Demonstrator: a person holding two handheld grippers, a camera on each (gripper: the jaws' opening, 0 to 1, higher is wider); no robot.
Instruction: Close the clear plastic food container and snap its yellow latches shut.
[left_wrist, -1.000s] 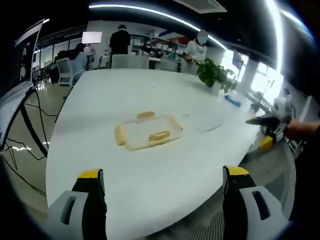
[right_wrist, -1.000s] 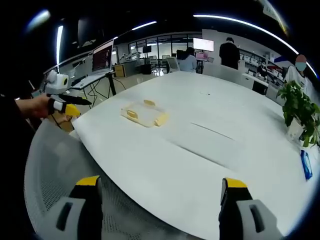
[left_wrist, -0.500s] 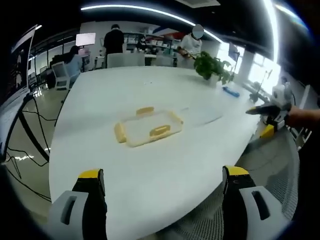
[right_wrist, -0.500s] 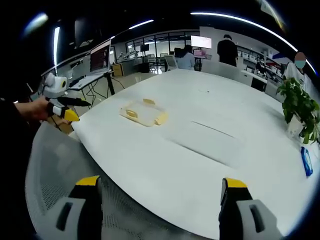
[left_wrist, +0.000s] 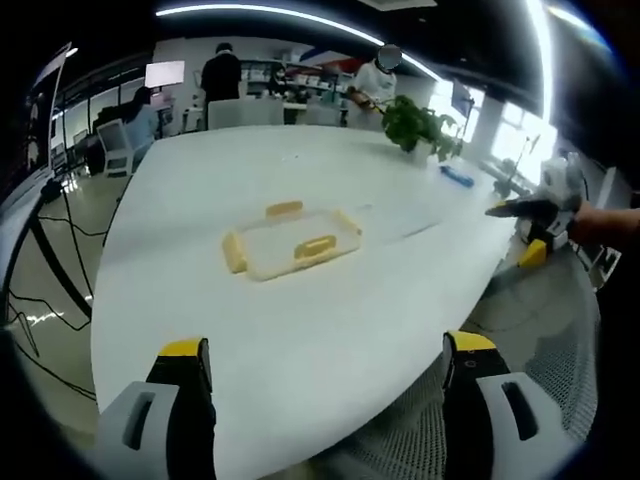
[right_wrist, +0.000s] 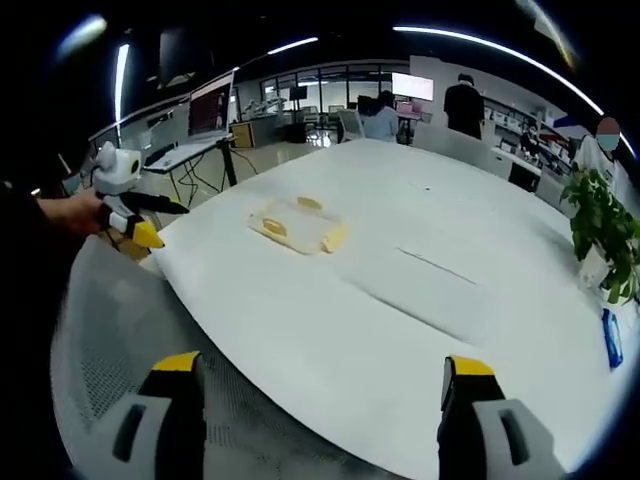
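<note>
Left gripper view, container (left_wrist: 291, 243) (unobstructed), plant (left_wrist: 417, 124) beyond

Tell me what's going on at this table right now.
A person holds a gripper in each hand at the edge of a large white table. A clear food container with yellow latches sits out on the table, and neither gripper touches it. The left gripper and the right gripper are both open and holding nothing. A potted plant stands farther along the table.
</note>
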